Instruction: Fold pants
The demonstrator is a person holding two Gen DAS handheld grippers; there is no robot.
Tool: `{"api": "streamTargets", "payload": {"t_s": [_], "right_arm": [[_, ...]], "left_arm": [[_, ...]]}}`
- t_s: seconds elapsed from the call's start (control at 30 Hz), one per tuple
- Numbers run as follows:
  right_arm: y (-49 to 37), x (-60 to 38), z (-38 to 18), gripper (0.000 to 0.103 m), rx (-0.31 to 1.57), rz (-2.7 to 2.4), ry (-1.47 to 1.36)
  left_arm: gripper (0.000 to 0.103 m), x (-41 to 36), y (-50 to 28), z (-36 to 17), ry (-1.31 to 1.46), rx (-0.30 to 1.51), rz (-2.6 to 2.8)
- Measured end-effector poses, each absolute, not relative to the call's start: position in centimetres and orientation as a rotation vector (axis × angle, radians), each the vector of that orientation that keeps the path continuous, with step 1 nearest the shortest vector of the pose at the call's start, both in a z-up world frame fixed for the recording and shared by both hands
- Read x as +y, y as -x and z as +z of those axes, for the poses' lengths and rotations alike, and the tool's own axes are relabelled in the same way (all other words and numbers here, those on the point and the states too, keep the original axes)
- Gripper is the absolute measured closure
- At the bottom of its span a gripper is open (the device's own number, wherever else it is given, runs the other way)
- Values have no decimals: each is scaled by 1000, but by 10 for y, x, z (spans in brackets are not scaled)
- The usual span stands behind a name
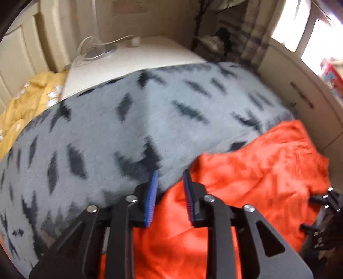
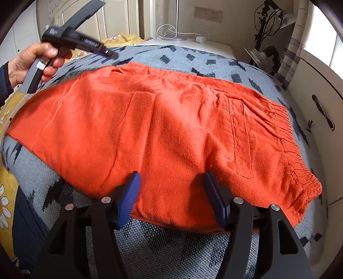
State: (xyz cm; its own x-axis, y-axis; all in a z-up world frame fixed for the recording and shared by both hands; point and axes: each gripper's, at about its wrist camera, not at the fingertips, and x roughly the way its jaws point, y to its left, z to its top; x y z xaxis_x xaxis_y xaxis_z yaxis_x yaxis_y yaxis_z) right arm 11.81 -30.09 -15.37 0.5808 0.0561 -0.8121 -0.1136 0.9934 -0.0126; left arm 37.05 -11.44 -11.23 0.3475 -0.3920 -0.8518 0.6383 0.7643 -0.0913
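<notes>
Cream panelled doors (image 2: 120,19) and a pale wall with a beige socket plate (image 2: 207,14) close off the far side of the room, and our work surface is a grey woollen blanket with dark jagged marks (image 1: 103,120) spread over a bed. Beyond it we see a white bedside cabinet top (image 1: 139,58) carrying a coiled white cable (image 2: 171,32), a yellow daisy-print quilt (image 1: 27,98) at the left, and cream drawers with a dark handle (image 2: 323,112) at the right.

Small white lettering runs along the body of our left gripper (image 1: 170,193) in the right wrist view, but we cannot read it; the label near the hand (image 2: 25,62) that grips it is blurred too.

Our orange knitted cotton pants (image 2: 163,128) lie flat across the blanket, elastic waistband at the right, one stitched pocket showing.

Our left gripper's blue-padded jaws stand narrowly apart over the pants' edge, holding nothing. Our right gripper (image 2: 171,197) has its jaws wide, straddling the near edge of the pants; we cannot tell if the pads press the cloth
</notes>
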Motion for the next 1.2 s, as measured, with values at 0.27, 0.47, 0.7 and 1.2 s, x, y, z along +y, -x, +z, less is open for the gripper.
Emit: {"api": "streamTargets", "payload": {"t_s": [0.27,0.47,0.7,1.2], "right_arm": [[-116,-301,-153,42,937,100,66],[-117,-301,-152,42,942,101,71],[-117,-300,-153,42,934,100,65],[-115,-299,-153,42,932,93,67]], "left_arm": [[100,-164,-363,-147,-495,1044,-690],[103,-149,-410,-124,-311,984,-529],[43,-160,-379,-119,-376,1014,-713],[85,-175,-412,-121,-401,951,-535]]}}
